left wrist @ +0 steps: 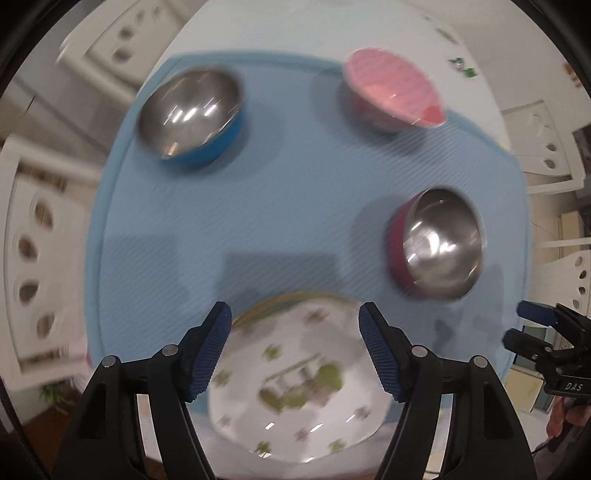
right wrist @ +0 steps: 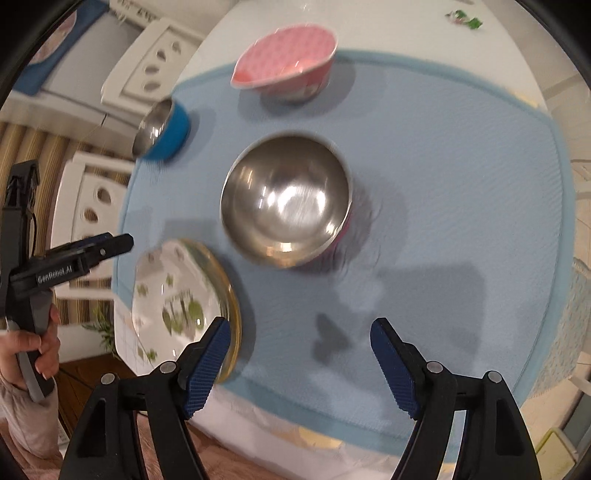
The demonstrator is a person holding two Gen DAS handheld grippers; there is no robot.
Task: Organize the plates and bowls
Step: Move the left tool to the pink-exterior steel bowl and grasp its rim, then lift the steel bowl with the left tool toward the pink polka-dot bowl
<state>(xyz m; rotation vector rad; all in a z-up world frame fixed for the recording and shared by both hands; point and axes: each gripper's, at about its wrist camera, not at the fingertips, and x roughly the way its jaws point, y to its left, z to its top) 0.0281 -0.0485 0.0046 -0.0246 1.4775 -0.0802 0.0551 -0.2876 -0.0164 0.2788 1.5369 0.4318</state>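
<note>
- While both claws hang over the round white table (left wrist: pixel 229 33), neither has hold of anything.
- L gripper (left wrist: pixel 295 350): jaws wide apart, nothing btwn the pads; white floral plate (left wrist: pixel 295 391) lies below the gap, not touched.
- R gripper (right wrist: pixel 301 365): jaws wide apart too, only bare light-blue mat (right wrist: pixel 461 206) under the gap.
- Floral plate sits at the mat's near edge, partly overhanging onto the tablecloth; a yellow-rimmed plate (right wrist: pixel 233 314) shows under it in the R view.
- Steel bowl w/ magenta outside (left wrist: pixel 439 243) upright on the mat, near the plates but apart.
- Steel bowl w/ blue outside (left wrist: pixel 192 114) upright at the mat's far L part.
- Pink patterned bowl w/ pouring lip (left wrist: pixel 393 88) at the mat's far edge, well apart from the blue one.
- All bowls separate, none stacked.
- Person's hand (right wrist: pixel 40 350) grips the L tool's handle.
</note>
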